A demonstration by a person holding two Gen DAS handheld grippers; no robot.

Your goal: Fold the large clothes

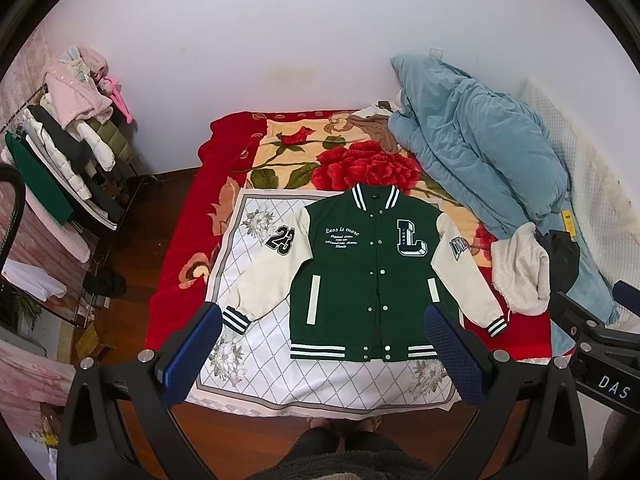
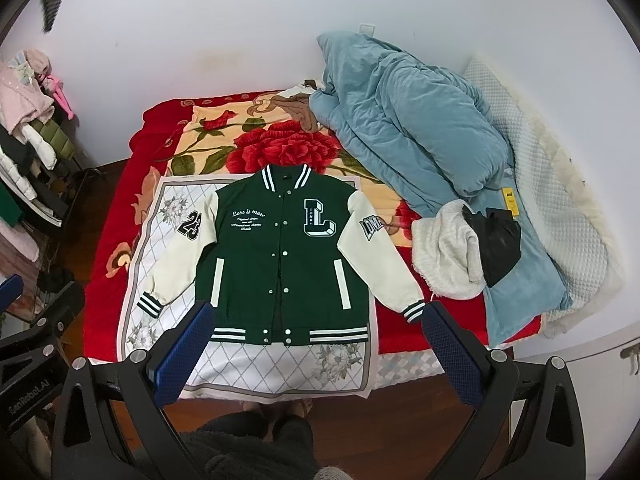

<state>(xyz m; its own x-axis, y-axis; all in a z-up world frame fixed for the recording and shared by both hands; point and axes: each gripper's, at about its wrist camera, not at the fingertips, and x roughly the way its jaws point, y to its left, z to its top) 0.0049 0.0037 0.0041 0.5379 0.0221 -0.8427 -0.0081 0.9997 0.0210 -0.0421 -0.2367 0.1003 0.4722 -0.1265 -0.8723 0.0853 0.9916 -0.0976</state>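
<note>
A green varsity jacket (image 1: 352, 276) (image 2: 276, 248) with cream sleeves lies flat, front up and buttoned, on a white diamond-patterned cloth (image 1: 256, 344) (image 2: 280, 372) at the foot of the bed. Its sleeves spread outward and its striped hem faces me. My left gripper (image 1: 324, 320) hovers open above the jacket's lower edge with nothing between its blue pads. My right gripper (image 2: 316, 316) is open too, held above the hem and the right cuff (image 2: 414, 310), empty. The right gripper's body (image 1: 596, 344) shows at the right edge of the left wrist view.
A red floral blanket (image 1: 352, 160) covers the bed. A blue quilt (image 2: 420, 128), a white fleece (image 2: 444, 252) and a black item (image 2: 500, 248) are piled on the right side. A clothes rack (image 1: 68, 152) stands left. A person's legs (image 2: 280, 432) stand at the bed's foot.
</note>
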